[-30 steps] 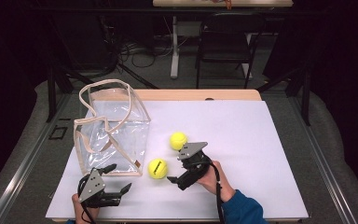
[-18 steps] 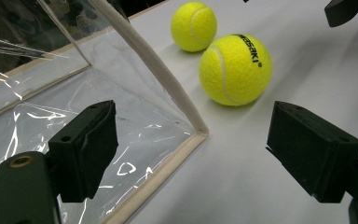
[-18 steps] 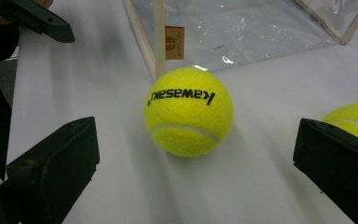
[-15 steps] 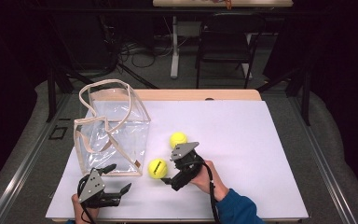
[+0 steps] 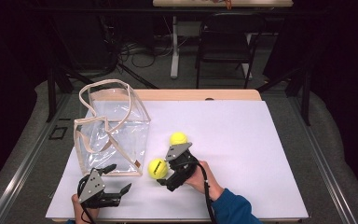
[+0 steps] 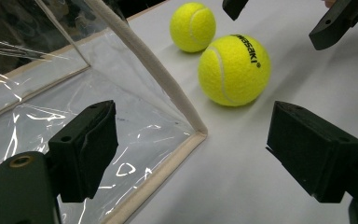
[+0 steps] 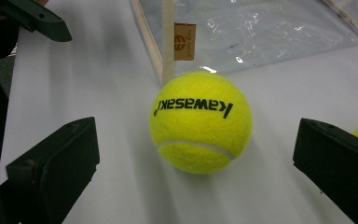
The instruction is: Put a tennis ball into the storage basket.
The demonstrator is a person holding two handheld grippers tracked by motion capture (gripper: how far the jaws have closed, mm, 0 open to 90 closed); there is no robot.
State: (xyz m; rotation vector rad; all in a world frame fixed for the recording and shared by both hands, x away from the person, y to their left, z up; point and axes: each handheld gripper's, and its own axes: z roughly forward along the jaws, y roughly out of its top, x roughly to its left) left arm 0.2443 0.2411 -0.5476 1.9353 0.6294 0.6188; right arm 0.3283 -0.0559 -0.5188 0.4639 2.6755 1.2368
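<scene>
Yellow tennis ball, near: lower centre of the high view, lying on the white desk; black lettering "kawasaki" on its felt; touched by neither jaw.
Position in right gripper view: centre of frame, between the two black jaws, a gap on each side.
Right hand-held gripper: jaws spread wide, pointing at the lettered ball from its right in the high view; holds nothing.
Second yellow tennis ball: just above and right of the first in the high view, near it; plain felt showing.
Clear bag: left of centre, upright, transparent walls with cream trim and handles; small tan label at the corner nearest the lettered ball.
Left hand-held gripper: lower left, jaws apart, empty; bag corner between them in the left gripper view.
</scene>
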